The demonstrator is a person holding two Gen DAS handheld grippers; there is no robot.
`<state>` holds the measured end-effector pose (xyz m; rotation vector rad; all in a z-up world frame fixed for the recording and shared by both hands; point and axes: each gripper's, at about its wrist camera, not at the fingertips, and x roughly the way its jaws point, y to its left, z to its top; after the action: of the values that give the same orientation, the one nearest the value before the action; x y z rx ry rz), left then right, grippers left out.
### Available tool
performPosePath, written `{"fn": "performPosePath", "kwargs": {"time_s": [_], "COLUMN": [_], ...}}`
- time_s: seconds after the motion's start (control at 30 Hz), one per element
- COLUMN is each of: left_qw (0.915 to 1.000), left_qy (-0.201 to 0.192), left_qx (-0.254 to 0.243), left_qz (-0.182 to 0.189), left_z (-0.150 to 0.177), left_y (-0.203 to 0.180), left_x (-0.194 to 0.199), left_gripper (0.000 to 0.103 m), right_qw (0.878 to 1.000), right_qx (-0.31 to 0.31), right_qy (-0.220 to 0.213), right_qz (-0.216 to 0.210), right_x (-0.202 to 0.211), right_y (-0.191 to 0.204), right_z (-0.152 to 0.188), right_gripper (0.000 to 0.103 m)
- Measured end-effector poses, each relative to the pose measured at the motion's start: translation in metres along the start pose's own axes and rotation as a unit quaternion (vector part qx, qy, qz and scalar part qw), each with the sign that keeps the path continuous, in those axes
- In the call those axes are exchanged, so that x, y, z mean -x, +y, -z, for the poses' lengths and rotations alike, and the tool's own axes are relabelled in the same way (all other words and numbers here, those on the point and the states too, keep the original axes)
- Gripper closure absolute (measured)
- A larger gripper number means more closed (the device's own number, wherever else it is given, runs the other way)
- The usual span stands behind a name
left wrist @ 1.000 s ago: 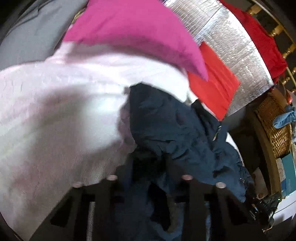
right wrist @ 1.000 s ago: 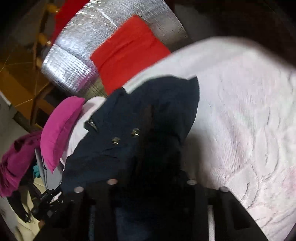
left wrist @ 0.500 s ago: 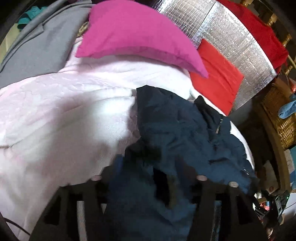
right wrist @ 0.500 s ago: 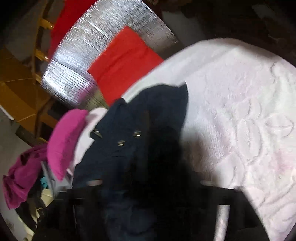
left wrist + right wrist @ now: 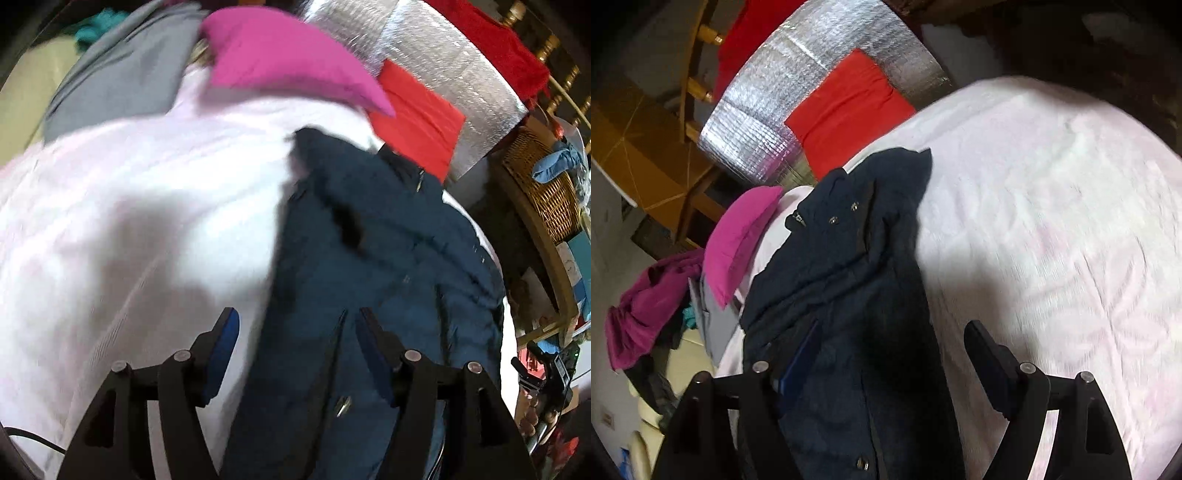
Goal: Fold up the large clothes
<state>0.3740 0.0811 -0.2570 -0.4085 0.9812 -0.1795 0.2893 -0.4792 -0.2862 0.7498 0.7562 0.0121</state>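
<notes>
**Both grippers spread over the jacket on the bed**

The left gripper (image 5: 297,328) has its fingers (image 5: 226,334) spread; its jaws have just been opening. The blue-padded tips hang free: the one at 7 o'clock shows against the bedspread (image 5: 122,206), the one at 5 o'clock against the jacket (image 5: 369,236), whose cloth passes below the gap unpinched as far as the blurred view tells.

The right gripper (image 5: 890,338) is spread wide too, its jaws also just opened. Its 7 o'clock finger (image 5: 799,354) lies against the dark jacket (image 5: 842,266); the 5 o'clock finger (image 5: 988,354) shows against the bedspread (image 5: 1052,221), with the jacket's edge between them and not gripped.

The navy jacket lies crumpled on the pale pink bedspread, running from the fingers up toward 12 o'clock, snaps and a zip pull showing near its top.

Beyond it, in the left view, a magenta pillow (image 5: 288,59) sits at 12 o'clock, a grey garment (image 5: 122,77) at 10, a red cloth (image 5: 417,114) on a silver mat (image 5: 454,74) at 1, and a wicker basket (image 5: 543,184) at 3. In the right view the pillow (image 5: 738,236) is at 9 o'clock and a purple garment (image 5: 642,314) farther out.
</notes>
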Motion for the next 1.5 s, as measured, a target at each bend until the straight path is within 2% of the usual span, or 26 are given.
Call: {"fn": "performPosePath", "kwargs": {"time_s": [0.17,0.2,0.27,0.37,0.4,0.47,0.5,0.53,0.57,0.6,0.63,0.67,0.73,0.83,0.9,0.93,0.97,1.0,1.07,1.13,1.27,1.4,1.47,1.5], "left_qw": [0.9991,0.999,0.9991,0.9995,0.9991,0.9977,0.9973,0.9969,0.9965,0.9966,0.9964,0.9961,0.9962,0.9962,0.9957,0.995,0.9947,0.9946,0.9946,0.9944,0.9914,0.9889,0.9871,0.9875], "left_qy": [0.014,0.013,0.015,0.02,0.032,0.057,0.064,0.07,0.074,0.07,0.068,0.064,0.057,0.07,0.082,0.09,0.092,0.089,0.082,0.08,0.097,0.107,0.111,0.11], "left_qx": [0.03,0.025,0.014,-0.003,-0.012,-0.024,-0.027,-0.03,-0.032,-0.031,-0.03,-0.031,-0.048,-0.043,-0.037,-0.035,-0.034,-0.035,-0.034,-0.018,0.015,0.016,0.014,0.01], "left_qz": [0.028,0.034,0.038,0.025,0.025,0.028,0.024,0.021,0.024,0.031,0.042,0.052,0.046,0.029,0.022,0.024,0.031,0.041,0.053,0.066,0.087,0.102,0.115,0.112], "left_z": [0.023,0.027,0.031,0.037,0.039,0.043,0.045,0.047,0.049,0.05,0.051,0.051,0.052,0.053,0.054,0.056,0.058,0.061,0.063,0.064,0.066,0.07,0.072,0.074], "left_y": [0.026,0.026,0.027,0.025,0.022,0.019,0.019,0.018,0.018,0.018,0.018,0.017,0.013,0.015,0.017,0.016,0.016,0.016,0.016,0.021,0.036,0.036,0.034,0.033], "left_x": [0.011,0.012,0.013,0.008,0.004,-0.004,-0.007,-0.01,-0.012,-0.01,-0.008,-0.005,-0.001,-0.006,-0.005,-0.004,0.0,0.005,0.013,0.018,0.016,0.012,0.01,0.01], "left_gripper": [0.04,0.044,0.062,0.063,0.063,0.061,0.061,0.062,0.064,0.07,0.081,0.083,0.084,0.083,0.067,0.055,0.053,0.053,0.052,0.052,0.052,0.058,0.08,0.084], "right_qw": [1.0,1.0,1.0,0.999,0.998,0.997,0.997,0.997,0.997,0.998,0.999,0.999,0.999,0.999,0.998,0.998,0.998,0.998,0.999,0.999,0.998,0.996,0.994,0.993], "right_qx": [-0.026,-0.019,-0.007,-0.012,-0.005,0.014,0.021,0.019,0.009,0.009,0.018,0.02,0.019,0.009,0.002,0.001,0.002,0.001,-0.009,-0.024,-0.052,-0.049,-0.047,-0.046], "right_qy": [0.013,0.012,0.02,0.05,0.063,0.066,0.064,0.068,0.071,0.065,0.049,0.038,0.025,0.053,0.067,0.063,0.061,0.059,0.05,0.038,0.04,0.063,0.083,0.092], "right_qz": [-0.005,0.0,0.015,0.015,0.016,0.029,0.029,0.016,-0.004,-0.01,-0.015,-0.024,-0.036,0.002,0.008,0.008,0.004,0.0,-0.007,-0.011,-0.022,-0.043,-0.061,-0.066], "right_x": [0.0,-0.001,-0.009,-0.026,-0.034,-0.04,-0.04,-0.04,-0.039,-0.036,-0.028,-0.022,-0.015,-0.029,-0.031,-0.028,-0.023,-0.017,-0.005,0.007,0.016,0.012,0.006,0.001], "right_y": [-0.005,-0.003,-0.003,-0.009,-0.008,-0.001,0.003,0.005,0.007,0.01,0.016,0.019,0.023,0.01,0.01,0.01,0.011,0.012,0.009,-0.002,-0.021,-0.028,-0.028,-0.028], "right_z": [0.017,0.018,0.021,0.029,0.033,0.038,0.039,0.04,0.039,0.038,0.037,0.036,0.036,0.04,0.042,0.041,0.041,0.041,0.04,0.04,0.046,0.054,0.06,0.063], "right_gripper": [0.029,0.03,0.033,0.046,0.051,0.056,0.071,0.08,0.082,0.086,0.087,0.087,0.087,0.085,0.084,0.084,0.083,0.081,0.07,0.05,0.049,0.049,0.049,0.049]}}
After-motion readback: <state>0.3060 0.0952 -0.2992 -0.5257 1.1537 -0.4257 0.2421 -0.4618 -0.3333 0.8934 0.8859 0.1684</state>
